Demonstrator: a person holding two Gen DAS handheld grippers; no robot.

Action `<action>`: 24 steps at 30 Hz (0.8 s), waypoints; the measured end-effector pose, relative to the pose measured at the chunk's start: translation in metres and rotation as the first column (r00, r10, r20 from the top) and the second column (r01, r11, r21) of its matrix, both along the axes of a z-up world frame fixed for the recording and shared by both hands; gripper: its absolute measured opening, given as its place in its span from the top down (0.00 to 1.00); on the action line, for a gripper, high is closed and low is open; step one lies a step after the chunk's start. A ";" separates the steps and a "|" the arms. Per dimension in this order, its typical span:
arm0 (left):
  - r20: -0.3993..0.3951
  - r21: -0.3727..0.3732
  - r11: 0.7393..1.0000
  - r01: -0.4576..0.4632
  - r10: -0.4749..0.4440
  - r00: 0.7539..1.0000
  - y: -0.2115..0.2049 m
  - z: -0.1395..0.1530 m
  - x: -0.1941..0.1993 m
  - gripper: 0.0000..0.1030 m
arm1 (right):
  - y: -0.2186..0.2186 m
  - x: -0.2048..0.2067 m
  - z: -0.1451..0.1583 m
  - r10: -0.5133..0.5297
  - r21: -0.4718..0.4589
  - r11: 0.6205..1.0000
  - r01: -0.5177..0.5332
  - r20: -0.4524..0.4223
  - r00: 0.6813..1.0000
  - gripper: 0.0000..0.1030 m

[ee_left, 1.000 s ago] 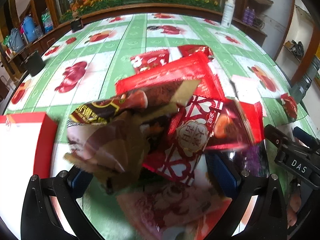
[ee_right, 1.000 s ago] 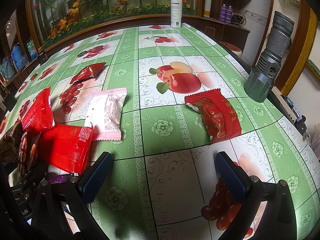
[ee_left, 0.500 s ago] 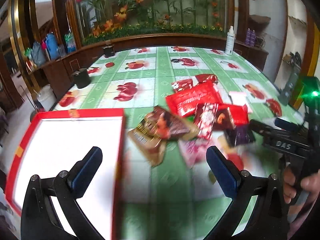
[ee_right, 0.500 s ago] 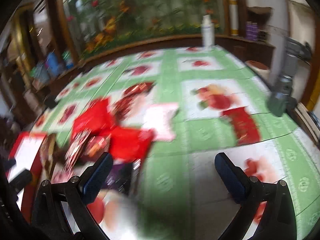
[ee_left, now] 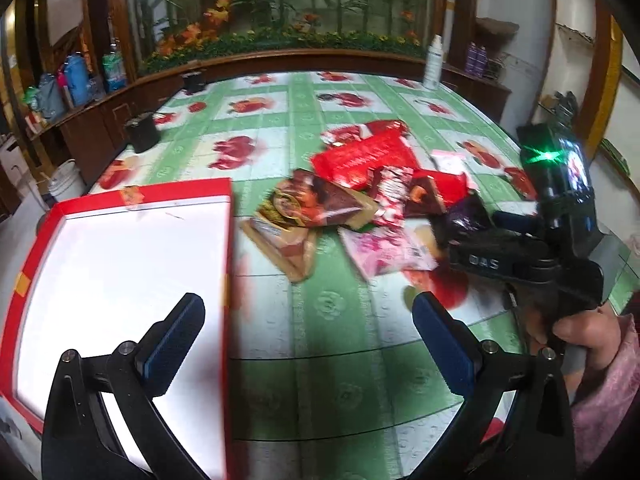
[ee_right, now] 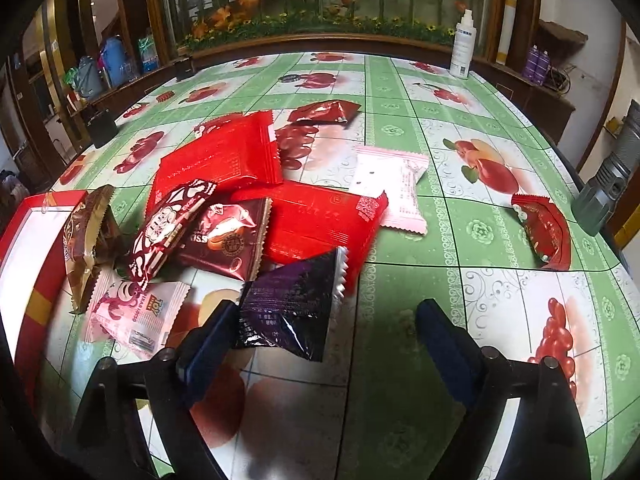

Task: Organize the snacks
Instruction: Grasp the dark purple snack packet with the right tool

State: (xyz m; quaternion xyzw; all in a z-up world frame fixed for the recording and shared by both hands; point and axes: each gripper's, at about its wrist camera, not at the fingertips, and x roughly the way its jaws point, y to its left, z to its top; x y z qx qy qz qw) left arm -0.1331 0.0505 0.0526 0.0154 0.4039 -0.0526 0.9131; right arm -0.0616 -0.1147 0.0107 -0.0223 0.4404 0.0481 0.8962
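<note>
Several snack packets lie in a pile on the green fruit-print tablecloth (ee_left: 336, 336): big red packets (ee_right: 218, 160), a dark purple packet (ee_right: 290, 308), a pink packet (ee_right: 136, 316), a brown gold packet (ee_left: 316, 204) and a white-pink packet (ee_right: 394, 190). A red box with a white inside (ee_left: 116, 280) lies at the left. My left gripper (ee_left: 308, 340) is open and empty above the cloth beside the box. My right gripper (ee_right: 320, 348) is open and empty, its left finger by the purple packet; it also shows in the left wrist view (ee_left: 520, 256).
A lone red packet (ee_right: 546, 230) lies at the right near a grey flashlight (ee_right: 608, 188) by the table edge. A white spray bottle (ee_right: 462, 44) stands at the far side. Black cups (ee_left: 142, 134) stand at the far left. A dark red packet (ee_right: 324, 112) lies beyond the pile.
Both grippers pulled back and rose from the pile. The left view now takes in the red box and the right gripper; the right view swung left onto the pile.
</note>
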 end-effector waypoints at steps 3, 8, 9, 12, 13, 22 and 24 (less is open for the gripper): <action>-0.028 -0.024 0.999 0.043 -0.044 0.999 -0.010 -0.002 0.002 0.00 | 0.001 -0.002 0.005 0.041 0.008 0.999 -0.041 0.025 0.999 0.55; -0.069 -0.045 0.996 0.072 -0.075 0.995 -0.024 -0.006 0.008 0.00 | -0.014 -0.001 0.005 0.112 0.104 0.988 -0.113 0.022 0.993 0.80; -0.078 -0.052 0.996 0.074 -0.078 0.994 -0.026 -0.007 0.009 0.00 | -0.023 -0.001 0.005 0.126 0.159 0.979 -0.127 0.016 0.992 0.80; -0.103 -0.062 0.995 0.080 -0.086 0.991 -0.035 -0.011 0.015 0.00 | -0.048 0.003 0.005 0.132 0.283 0.951 -0.123 -0.013 0.991 0.82; -0.109 -0.065 0.994 0.085 -0.092 0.990 -0.040 -0.012 0.017 0.00 | -0.055 0.003 0.005 0.125 0.304 0.946 -0.114 -0.017 0.992 0.82; -0.150 -0.105 0.993 0.057 -0.073 0.986 -0.054 -0.031 0.046 0.00 | -0.100 0.001 0.026 0.051 0.560 0.824 -0.089 0.083 0.995 0.82; -0.162 -0.120 0.992 0.041 -0.060 0.985 -0.052 -0.036 0.052 0.00 | -0.101 0.003 0.026 0.033 0.561 0.825 -0.076 0.087 0.996 0.82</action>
